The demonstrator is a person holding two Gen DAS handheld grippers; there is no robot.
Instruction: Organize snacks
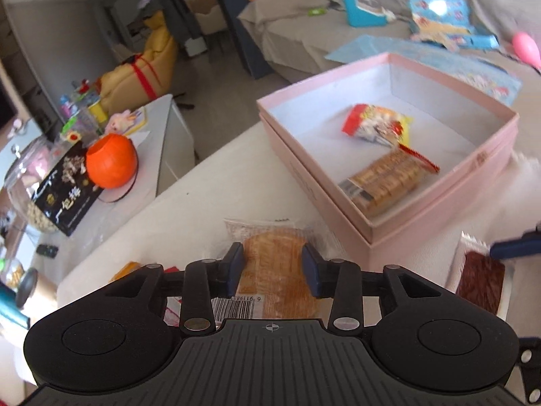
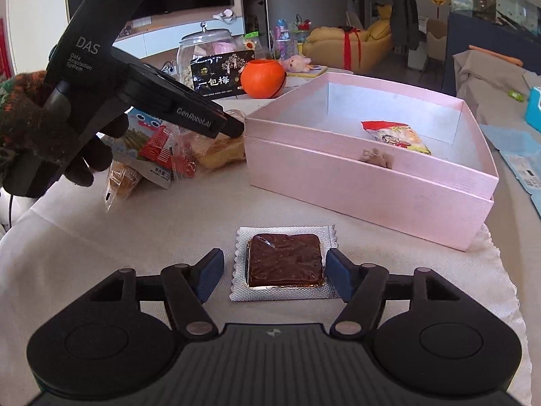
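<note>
A pink box (image 1: 439, 199) stands open on the white table; it holds a red-yellow snack bag (image 1: 375, 125) and a cracker pack (image 1: 385, 182). My left gripper (image 1: 272, 267) is open, its fingers on either side of a clear-wrapped round pastry (image 1: 274, 270) lying on the table. My right gripper (image 2: 274, 272) is open around a dark brown square snack (image 2: 284, 260) in a silver wrapper, flat on the table in front of the box (image 2: 372, 182). The left gripper (image 2: 233, 125) shows in the right wrist view over a pile of snack packs (image 2: 159, 152).
An orange pumpkin pot (image 2: 263, 77), a black printed box (image 2: 219, 74) and a glass jar (image 2: 206, 50) stand behind the table. A sofa with toys and blue packets (image 1: 439, 20) lies beyond the box. The brown snack (image 1: 480, 284) also shows at the left wrist view's right edge.
</note>
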